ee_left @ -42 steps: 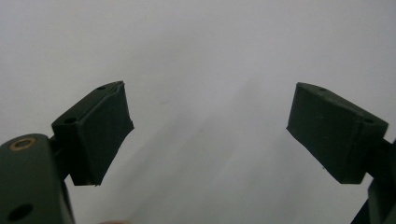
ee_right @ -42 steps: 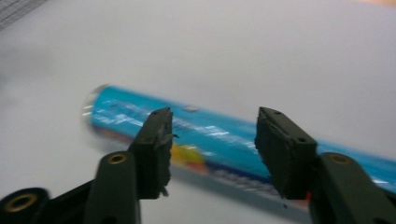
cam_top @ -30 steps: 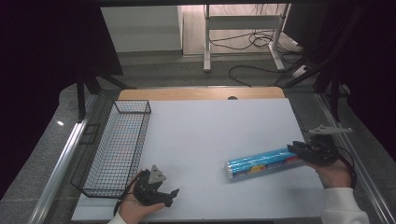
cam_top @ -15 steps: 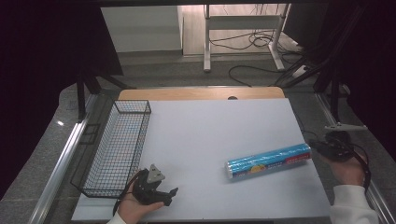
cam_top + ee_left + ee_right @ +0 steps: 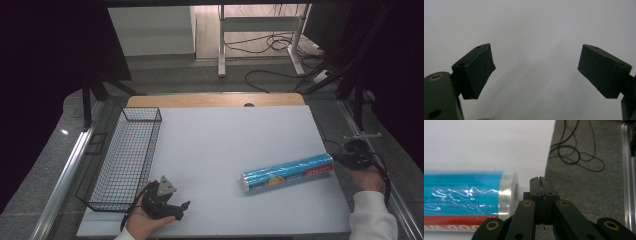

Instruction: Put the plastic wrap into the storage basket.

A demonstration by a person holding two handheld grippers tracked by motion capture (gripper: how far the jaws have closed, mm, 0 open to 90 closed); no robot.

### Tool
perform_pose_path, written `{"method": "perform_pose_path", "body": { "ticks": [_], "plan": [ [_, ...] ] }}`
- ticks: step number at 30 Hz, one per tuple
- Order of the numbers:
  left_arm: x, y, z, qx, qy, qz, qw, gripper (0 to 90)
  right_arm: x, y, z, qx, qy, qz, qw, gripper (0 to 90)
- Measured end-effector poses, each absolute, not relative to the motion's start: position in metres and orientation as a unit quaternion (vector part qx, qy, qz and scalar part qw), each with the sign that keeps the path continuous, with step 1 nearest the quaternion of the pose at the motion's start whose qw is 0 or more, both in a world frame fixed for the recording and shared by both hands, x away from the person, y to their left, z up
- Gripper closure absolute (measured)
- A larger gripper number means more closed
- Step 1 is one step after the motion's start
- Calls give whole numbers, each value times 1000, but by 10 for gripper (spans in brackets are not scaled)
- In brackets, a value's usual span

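The right gripper point(image 5: 345, 159) is seen at the right edge of the white table point(image 5: 230, 145), just beyond the red end of the blue roll point(image 5: 288, 173). Its jaws are pressed flat together with nothing between them — in the right gripper view point(image 5: 541, 180) the two black jaws meet in a single seam. In that view the clear-wrapped end of the roll point(image 5: 474, 197) lies just to the left of the jaws and apart from them, while the table's edge runs just to their right, with grey carpet and a loose cable point(image 5: 576, 152) beyond. Little room is left on that side; a metal rail point(image 5: 400, 200) runs along the table close behind the hand. The right hand point(image 5: 367, 177) is held low, its white sleeve point(image 5: 372, 215) entering from the bottom right corner, the gripper pointed towards the roll's end.

The left gripper point(image 5: 175, 207) is held at the near edge of the table, its jaws spread wide and empty — in the left gripper view point(image 5: 536, 72) only bare white surface lies between them. The wire basket point(image 5: 125, 160) stands just to its left along the table's left edge. Between the left gripper and the roll a broad stretch of open table is left. The left hand point(image 5: 145, 217) is cupped under the gripper, which points to the right.
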State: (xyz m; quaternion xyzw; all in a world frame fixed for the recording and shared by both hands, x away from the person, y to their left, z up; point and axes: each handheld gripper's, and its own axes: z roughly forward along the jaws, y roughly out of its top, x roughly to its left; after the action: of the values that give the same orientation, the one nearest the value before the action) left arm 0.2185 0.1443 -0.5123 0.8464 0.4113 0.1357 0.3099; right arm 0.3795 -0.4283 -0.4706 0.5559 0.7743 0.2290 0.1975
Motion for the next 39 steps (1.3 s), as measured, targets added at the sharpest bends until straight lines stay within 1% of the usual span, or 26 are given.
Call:
{"method": "perform_pose_path", "body": {
  "ticks": [3, 11, 16, 23, 39],
  "plan": [
    [218, 145, -512, 845, 412, 137, 312, 131, 381, -427, -475, 544, 783, 241, 179, 897],
    [219, 142, -508, 844, 409, 140, 317, 131, 377, -424, -475, 536, 789, 232, 190, 899],
    [219, 141, -497, 842, 404, 145, 326, 130, 375, -415, -475, 522, 800, 239, 174, 899],
    [220, 147, -485, 834, 408, 154, 337, 130, 370, -401, -475, 510, 809, 237, 170, 899],
    [223, 153, -474, 833, 408, 158, 339, 130, 367, -377, -477, 476, 830, 248, 153, 899]
  ]
}}
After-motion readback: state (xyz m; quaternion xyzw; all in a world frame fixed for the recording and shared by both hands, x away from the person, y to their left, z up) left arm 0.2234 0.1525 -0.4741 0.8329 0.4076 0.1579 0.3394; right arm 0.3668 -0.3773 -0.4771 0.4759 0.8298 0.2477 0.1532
